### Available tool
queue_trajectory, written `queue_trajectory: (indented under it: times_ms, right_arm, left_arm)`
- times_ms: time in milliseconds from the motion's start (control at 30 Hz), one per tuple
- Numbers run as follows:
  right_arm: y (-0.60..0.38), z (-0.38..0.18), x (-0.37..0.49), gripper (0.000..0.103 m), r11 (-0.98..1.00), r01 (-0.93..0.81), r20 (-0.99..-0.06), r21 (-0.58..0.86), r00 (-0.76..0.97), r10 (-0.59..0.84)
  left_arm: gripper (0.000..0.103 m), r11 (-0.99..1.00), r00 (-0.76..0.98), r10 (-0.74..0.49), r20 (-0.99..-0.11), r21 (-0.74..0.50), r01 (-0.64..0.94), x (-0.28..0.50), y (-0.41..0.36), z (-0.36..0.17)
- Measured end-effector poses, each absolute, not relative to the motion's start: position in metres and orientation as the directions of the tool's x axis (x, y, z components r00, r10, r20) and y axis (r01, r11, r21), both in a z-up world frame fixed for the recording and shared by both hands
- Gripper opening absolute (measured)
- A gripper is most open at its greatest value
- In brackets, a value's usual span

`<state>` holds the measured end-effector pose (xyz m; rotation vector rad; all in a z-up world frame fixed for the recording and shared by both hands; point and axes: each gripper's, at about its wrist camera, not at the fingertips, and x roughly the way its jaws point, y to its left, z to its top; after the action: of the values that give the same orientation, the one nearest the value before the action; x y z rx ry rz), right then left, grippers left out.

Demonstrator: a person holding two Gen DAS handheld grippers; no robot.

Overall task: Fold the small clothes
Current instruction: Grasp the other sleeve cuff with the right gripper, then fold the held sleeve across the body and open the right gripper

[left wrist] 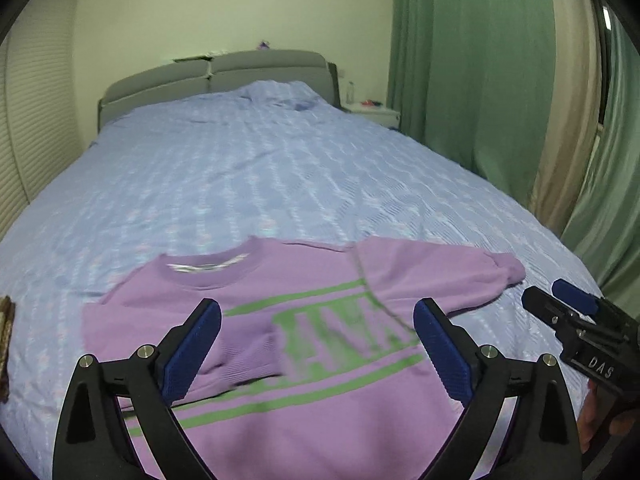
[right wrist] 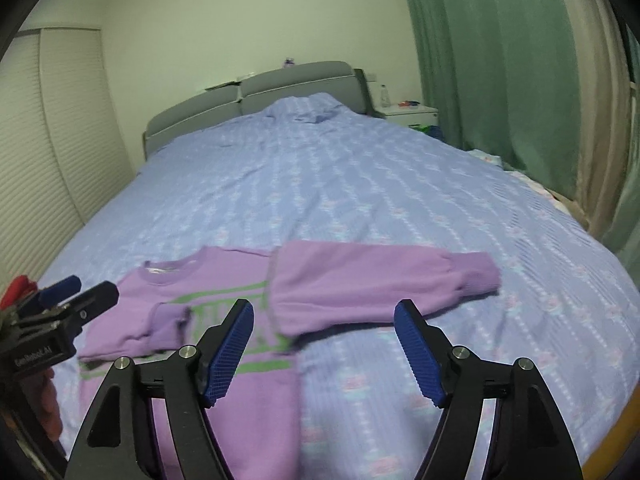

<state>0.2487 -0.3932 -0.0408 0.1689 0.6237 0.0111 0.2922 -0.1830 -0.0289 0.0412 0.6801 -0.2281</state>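
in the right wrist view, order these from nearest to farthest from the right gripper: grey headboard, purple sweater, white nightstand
From the right gripper, whose jaws stand open:
1. purple sweater, just ahead on the bedspread, under and beyond the fingertips.
2. white nightstand, far right, beside the bed's head.
3. grey headboard, at the far end; too close to the nightstand to rank firmly.

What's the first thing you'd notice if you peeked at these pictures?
A purple sweater with green stripes and letters, lying flat at the near end of a big bed with a blue cover. One sleeve sticks out to the right, the other is folded over the front. Both claws hang open above it, holding nothing.
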Motion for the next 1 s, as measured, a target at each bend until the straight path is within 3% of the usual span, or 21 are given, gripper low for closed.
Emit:
queue_trajectory:
  times_ms: [467, 767, 833, 1000]
  right_arm:
    - [-0.535, -0.120, 0.285, 0.072, 0.846, 0.275, -0.582, 0.458, 0.812, 0.052]
    - [-0.565, -0.166, 0.323, 0.058, 0.683, 0.348, -0.580, 0.643, 0.803, 0.137]
    - [-0.565, -0.170, 0.331, 0.057, 0.678, 0.352, -0.583, 0.645, 0.800, 0.139]
    - [-0.562, -0.172, 0.345, 0.042, 0.696, 0.353, -0.599, 0.626, 0.789, 0.138]
  left_arm:
    - [0.098, 0.943, 0.685, -0.206, -0.699, 0.045, 0.331, 0.347, -0.316, -0.062]
    - [0.098, 0.929, 0.678, -0.202, -0.707, 0.082, 0.361, 0.353, -0.337, -0.069]
    - [0.098, 0.932, 0.675, -0.201, -0.710, 0.074, 0.355, 0.353, -0.335, -0.069]
    - [0.098, 0.942, 0.665, -0.188, -0.723, 0.060, 0.331, 0.358, -0.320, -0.072]
